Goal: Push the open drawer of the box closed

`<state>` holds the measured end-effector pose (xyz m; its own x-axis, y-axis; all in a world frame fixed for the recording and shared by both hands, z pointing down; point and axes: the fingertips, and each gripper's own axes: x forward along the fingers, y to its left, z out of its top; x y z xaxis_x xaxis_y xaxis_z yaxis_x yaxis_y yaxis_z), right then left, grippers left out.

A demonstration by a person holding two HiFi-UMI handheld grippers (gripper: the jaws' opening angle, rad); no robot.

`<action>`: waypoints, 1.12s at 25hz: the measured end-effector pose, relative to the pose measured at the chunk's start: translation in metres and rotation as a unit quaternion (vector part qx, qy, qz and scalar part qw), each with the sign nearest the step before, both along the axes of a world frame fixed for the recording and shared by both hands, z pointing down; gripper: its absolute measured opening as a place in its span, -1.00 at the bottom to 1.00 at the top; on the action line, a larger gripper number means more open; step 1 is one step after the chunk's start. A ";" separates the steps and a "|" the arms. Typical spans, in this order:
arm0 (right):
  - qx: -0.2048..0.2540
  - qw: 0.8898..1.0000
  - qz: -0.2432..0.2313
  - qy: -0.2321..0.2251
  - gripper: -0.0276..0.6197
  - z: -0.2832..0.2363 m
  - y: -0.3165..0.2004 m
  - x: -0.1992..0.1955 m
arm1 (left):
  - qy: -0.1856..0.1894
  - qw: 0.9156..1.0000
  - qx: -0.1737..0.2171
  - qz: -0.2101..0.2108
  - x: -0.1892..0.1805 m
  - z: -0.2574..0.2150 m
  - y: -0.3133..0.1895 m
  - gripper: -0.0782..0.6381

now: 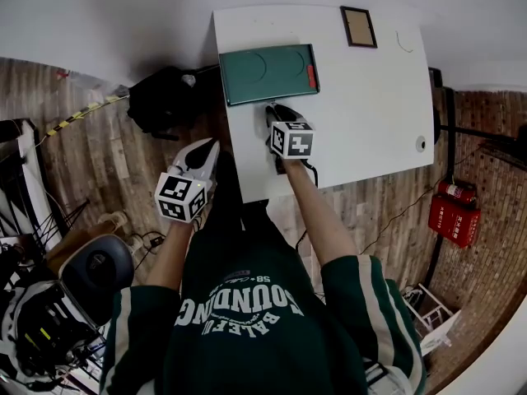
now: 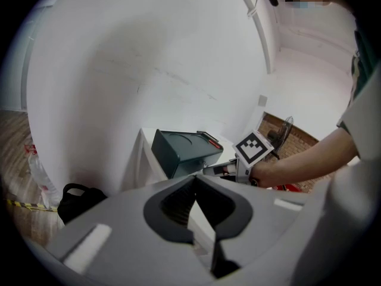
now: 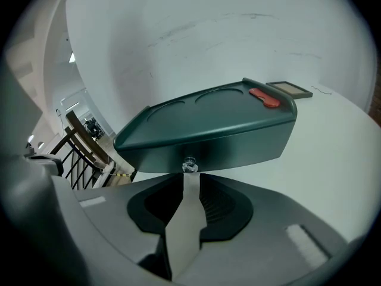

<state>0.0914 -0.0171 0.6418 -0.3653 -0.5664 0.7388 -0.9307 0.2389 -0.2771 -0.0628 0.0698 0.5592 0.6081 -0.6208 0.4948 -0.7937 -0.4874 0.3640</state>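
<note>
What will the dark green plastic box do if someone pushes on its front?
The dark green plastic box looks stiff, so it probably won't bend. It rests on a smooth white table, so it might slide. It is low and wide, so tipping seems unlikely.

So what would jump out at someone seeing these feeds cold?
The green box at the far left of the white table, with a red tab on its lid. The right gripper sits right at the small clear knob on the box's front, jaws slightly apart. The left gripper hangs off the table's left side, empty.
</note>
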 end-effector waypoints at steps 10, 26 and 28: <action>0.010 1.000 -0.003 -0.014 -0.69 -0.021 0.034 0.013 | -0.005 1.000 0.017 -0.006 0.008 -0.020 0.018 -0.64; 0.175 0.983 -0.054 -0.009 -0.91 -0.140 0.105 0.046 | -0.010 0.994 0.107 -0.029 0.039 -0.093 0.062 -0.64; 0.212 0.975 -0.067 -0.003 -0.91 -0.164 0.118 0.046 | -0.016 0.992 0.121 -0.028 0.042 -0.107 0.070 -0.64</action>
<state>0.1373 0.1012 0.4773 -0.4611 -0.7672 0.4459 -0.8817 0.4528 -0.1326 -0.0212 0.1397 0.4519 0.5563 -0.7557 0.3457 -0.8309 -0.5127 0.2162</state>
